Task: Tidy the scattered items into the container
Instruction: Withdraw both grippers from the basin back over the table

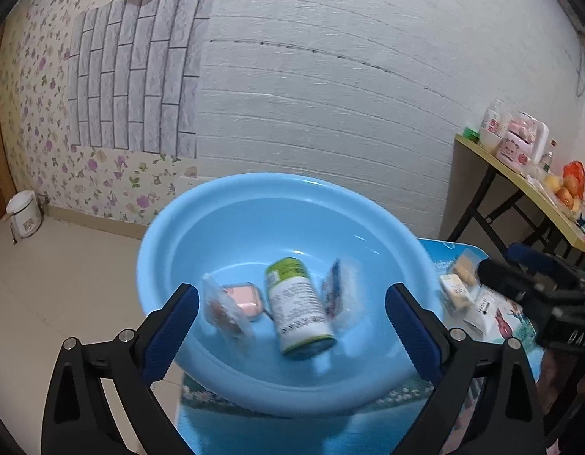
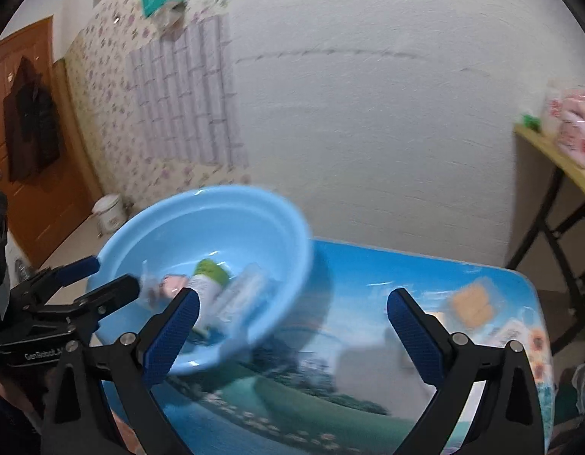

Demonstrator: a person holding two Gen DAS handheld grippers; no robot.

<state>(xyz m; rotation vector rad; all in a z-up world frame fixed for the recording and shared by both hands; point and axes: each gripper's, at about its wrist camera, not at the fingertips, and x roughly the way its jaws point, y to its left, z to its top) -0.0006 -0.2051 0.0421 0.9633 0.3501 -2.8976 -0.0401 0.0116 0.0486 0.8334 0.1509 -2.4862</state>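
Note:
A light blue basin [image 1: 163,250] stands on the picture-printed table [image 1: 292,432]. In it lie a green and white can [image 1: 298,305], a pink case [image 1: 242,300] and clear-wrapped packets [image 1: 340,295]. My left gripper [image 1: 292,326] is open and empty above the basin's near rim. My right gripper [image 2: 292,335] is open and empty over the table [image 2: 368,284], right of the basin [image 2: 231,204]. Cracker packets [image 2: 472,303] lie on the table at the right; they also show in the left wrist view [image 1: 459,284]. The right gripper shows at the right edge of the left wrist view [image 1: 535,288].
A yellow folding table [image 1: 520,182] with fruit and boxes stands at the right by the white wall. A white rice cooker [image 1: 24,214] sits on the floor at the left. A brown door [image 2: 30,144] is at the far left.

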